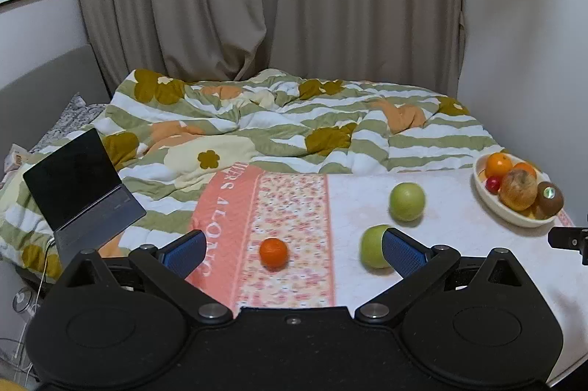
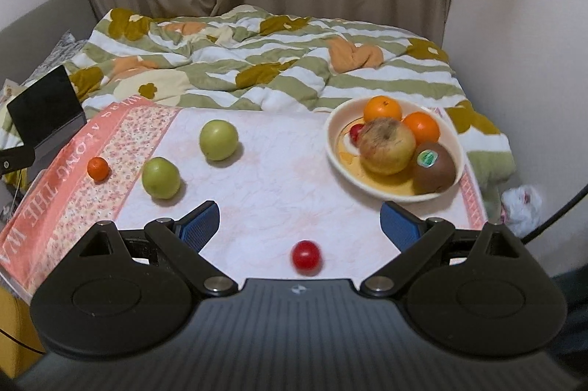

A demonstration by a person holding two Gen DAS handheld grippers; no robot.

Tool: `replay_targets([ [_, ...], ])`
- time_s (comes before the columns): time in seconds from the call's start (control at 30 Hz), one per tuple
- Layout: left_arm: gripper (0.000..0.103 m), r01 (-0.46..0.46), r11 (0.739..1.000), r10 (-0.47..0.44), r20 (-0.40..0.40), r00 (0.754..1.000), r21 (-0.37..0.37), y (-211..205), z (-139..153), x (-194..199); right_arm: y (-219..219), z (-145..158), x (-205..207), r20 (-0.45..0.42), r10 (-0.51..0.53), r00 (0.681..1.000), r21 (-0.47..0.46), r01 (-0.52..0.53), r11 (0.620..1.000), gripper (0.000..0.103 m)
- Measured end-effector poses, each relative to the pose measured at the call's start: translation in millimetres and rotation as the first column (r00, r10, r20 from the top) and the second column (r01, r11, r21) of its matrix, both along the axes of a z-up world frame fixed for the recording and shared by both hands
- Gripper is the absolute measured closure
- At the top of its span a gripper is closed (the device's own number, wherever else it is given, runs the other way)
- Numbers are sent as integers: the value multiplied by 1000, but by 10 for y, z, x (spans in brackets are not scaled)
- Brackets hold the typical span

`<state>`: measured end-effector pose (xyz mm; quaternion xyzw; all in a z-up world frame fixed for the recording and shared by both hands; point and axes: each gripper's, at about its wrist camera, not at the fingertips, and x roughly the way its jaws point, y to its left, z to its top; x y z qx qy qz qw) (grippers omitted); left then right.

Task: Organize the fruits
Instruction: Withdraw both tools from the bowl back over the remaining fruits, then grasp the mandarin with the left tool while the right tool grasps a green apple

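A white bowl (image 2: 336,148) at the table's far right holds two oranges, a blemished apple (image 2: 386,146), a kiwi (image 2: 433,167) and a small red fruit; the bowl also shows in the left wrist view (image 1: 488,196). Loose on the table lie two green apples (image 2: 218,139) (image 2: 161,178), a small tangerine (image 2: 98,168) and a red tomato (image 2: 305,257). My left gripper (image 1: 294,249) is open and empty, with the tangerine (image 1: 273,253) between its fingers' line and a green apple (image 1: 371,246) behind the right finger. My right gripper (image 2: 299,223) is open and empty above the tomato.
The table wears a pink and white cloth (image 2: 264,185) with a floral band at the left. An open laptop (image 1: 79,185) sits on the bed beside the table's left edge. A striped flowered duvet (image 1: 279,126) lies behind. A white bag (image 2: 522,207) lies at right.
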<state>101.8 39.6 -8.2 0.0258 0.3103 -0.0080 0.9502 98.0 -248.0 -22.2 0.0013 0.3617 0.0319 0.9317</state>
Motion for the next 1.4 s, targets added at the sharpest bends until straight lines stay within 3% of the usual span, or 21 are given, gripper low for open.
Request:
replay_targets([
  [0.37, 0, 81, 997, -81, 1, 997, 10, 509, -424, 356, 774, -427, 234, 7, -30, 1000, 38, 29, 999, 0],
  [0.57, 0, 107, 994, -108, -43, 993, -9, 563, -675, 633, 1136, -662, 488, 9, 11, 1000, 53, -11, 999, 0],
  [0.77, 4, 146, 989, -144, -87, 986, 18, 490, -896, 848, 1344, -866, 789, -11, 43, 999, 80, -42, 996, 0],
  [0.93, 14, 184, 983, -180, -127, 975, 16, 426, -1055, 996, 1435, -976, 952, -34, 59, 998, 97, -55, 994, 0],
  [1.23, 57, 225, 974, -219, -180, 959, 11, 366, -1198, 1103, 1481, -1044, 1058, -47, 82, 995, 116, -76, 990, 0],
  [1.3, 63, 217, 976, -209, -188, 960, 23, 360, -1203, 1116, 1498, -1046, 1086, -50, 89, 995, 117, -83, 990, 4],
  [1.4, 63, 208, 978, -204, -194, 959, 0, 399, -1193, 1123, 1515, -1049, 1122, -58, 100, 993, 124, -92, 988, 8],
])
